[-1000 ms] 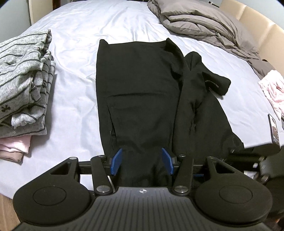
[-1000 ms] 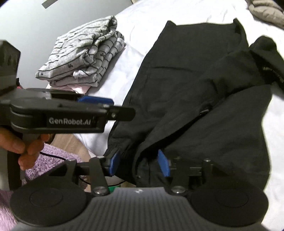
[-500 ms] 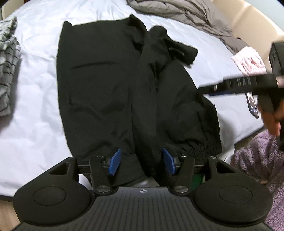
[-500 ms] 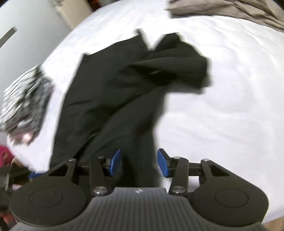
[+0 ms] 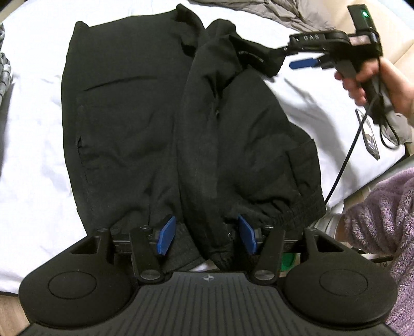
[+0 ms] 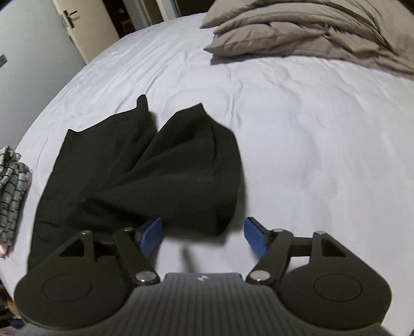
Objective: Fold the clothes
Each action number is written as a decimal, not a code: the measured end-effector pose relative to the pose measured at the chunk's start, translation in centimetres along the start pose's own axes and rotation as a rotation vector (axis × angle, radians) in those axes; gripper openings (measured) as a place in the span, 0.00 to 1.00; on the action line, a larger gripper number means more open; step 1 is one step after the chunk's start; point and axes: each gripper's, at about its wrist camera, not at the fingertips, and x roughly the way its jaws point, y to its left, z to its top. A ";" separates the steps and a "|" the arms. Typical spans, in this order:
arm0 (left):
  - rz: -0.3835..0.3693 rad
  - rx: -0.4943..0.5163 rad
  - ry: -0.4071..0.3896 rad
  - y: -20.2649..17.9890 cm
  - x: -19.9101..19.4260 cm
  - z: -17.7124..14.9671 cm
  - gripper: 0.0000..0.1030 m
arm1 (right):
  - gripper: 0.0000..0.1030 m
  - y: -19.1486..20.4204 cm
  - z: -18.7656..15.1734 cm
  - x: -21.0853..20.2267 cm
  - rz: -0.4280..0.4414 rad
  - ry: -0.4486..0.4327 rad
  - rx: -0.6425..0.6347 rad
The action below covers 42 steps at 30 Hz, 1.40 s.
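Observation:
Black trousers (image 5: 145,124) lie on the white bed sheet (image 5: 33,165), one leg flat, the other bunched with its cuff folded back. My left gripper (image 5: 205,234) is open at the waistband, near the bed's front edge, with cloth between its blue pads. My right gripper (image 6: 203,236) is open just beside the folded-back leg end (image 6: 196,181), not touching it. In the left wrist view the right gripper (image 5: 302,58) hovers by that leg end at the upper right.
A grey duvet and pillow (image 6: 310,28) lie at the bed's head. Folded grey striped clothes (image 6: 11,181) sit at the left edge. A phone (image 5: 370,134) lies near the right edge, by the beige headboard (image 5: 398,38). A door (image 6: 82,23) stands beyond.
My right gripper has swung from the waistband up to the far leg end and has opened wider. The left gripper has shifted right along the waistband and stays open.

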 end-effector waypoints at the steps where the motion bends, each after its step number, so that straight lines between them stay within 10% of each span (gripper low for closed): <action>1: 0.002 0.003 0.002 0.0 0.1 0.0 0.50 | 0.72 -0.2 0.3 0.6 0.002 -0.002 -0.016; 5: 0.018 0.032 0.011 -0.2 0.5 0.2 0.44 | 0.67 -1.1 0.7 2.4 0.063 -0.011 -0.039; 8: 0.037 0.037 0.005 0.0 0.6 0.5 0.25 | 0.14 -1.2 0.9 2.5 0.123 0.005 -0.018; 12: 0.032 -0.004 -0.019 1.0 -0.2 0.6 0.08 | 0.04 -0.4 2.4 0.9 0.171 -0.020 -0.004; 27: 0.061 -0.157 -0.140 6.3 -4.5 -0.3 0.04 | 0.02 13.0 15.9 0.2 0.265 -0.108 -0.092; 42: 0.047 -0.274 -0.079 9.7 -2.7 -1.1 0.04 | 0.07 26.1 17.0 12.3 0.312 0.047 -0.182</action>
